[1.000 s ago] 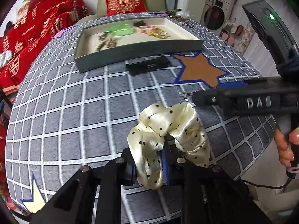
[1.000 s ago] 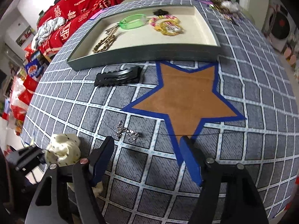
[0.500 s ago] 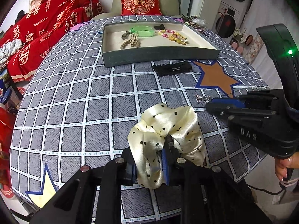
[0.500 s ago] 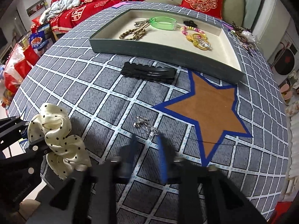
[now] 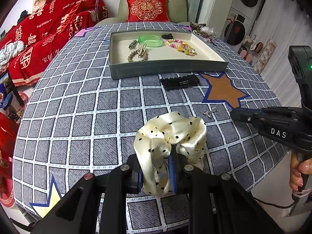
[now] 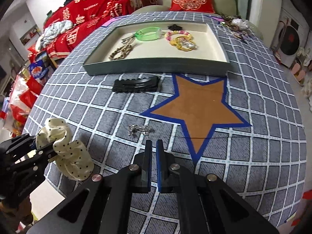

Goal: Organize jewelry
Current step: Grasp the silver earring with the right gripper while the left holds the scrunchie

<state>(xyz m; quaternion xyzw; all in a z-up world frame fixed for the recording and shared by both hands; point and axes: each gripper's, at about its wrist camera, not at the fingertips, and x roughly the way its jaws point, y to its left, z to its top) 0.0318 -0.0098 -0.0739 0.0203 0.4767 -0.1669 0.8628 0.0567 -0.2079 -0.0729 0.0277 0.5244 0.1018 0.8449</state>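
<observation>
My left gripper (image 5: 156,167) is shut on a cream polka-dot scrunchie (image 5: 171,136) and holds it above the near part of the table; the scrunchie also shows in the right wrist view (image 6: 66,152). My right gripper (image 6: 154,146) is shut and empty, just short of a small silver earring pair (image 6: 139,130), which also shows in the left wrist view (image 5: 210,112). A grey tray (image 5: 165,69) at the far side holds a green bangle (image 5: 150,41), bead bracelets and clips. A black hair clip (image 6: 136,85) lies in front of the tray.
The round table has a grey grid cloth (image 5: 78,105) with a brown star patch (image 6: 200,105). A heap of chains (image 6: 234,26) lies at the far right edge. A chair with a red cushion (image 5: 146,7) stands behind, red bedding to the left.
My right gripper has closed from wide open to shut and drawn back from the earrings. My left gripper has lifted and pulled back with the scrunchie still in it.
</observation>
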